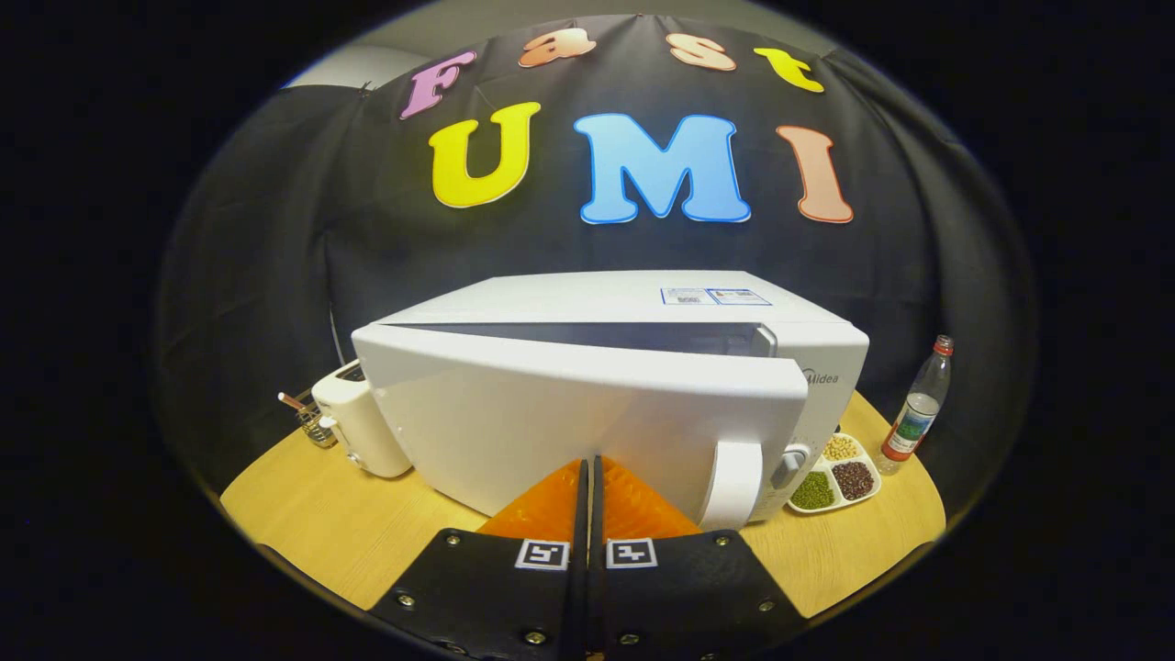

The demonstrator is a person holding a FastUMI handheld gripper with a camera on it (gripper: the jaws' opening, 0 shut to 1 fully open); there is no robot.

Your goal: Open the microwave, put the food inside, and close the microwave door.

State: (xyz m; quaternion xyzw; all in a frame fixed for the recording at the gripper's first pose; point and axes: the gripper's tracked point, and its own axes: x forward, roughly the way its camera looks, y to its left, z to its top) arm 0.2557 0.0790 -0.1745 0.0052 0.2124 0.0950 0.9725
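Observation:
A white microwave stands on the wooden table. Its door is ajar, swung a short way out from the body, with a dark gap along its top edge. The door's handle is on its right end, beside the control panel. My gripper is shut, its two fingers pressed together with nothing between them. Their tips touch or nearly touch the door's front face, left of the handle. I cannot see the food or the inside of the microwave.
A white toaster stands left of the microwave, with a small wire holder behind it. Right of the microwave lie a divided dish of beans and an upright clear bottle with a red cap. The table's edge runs close in front.

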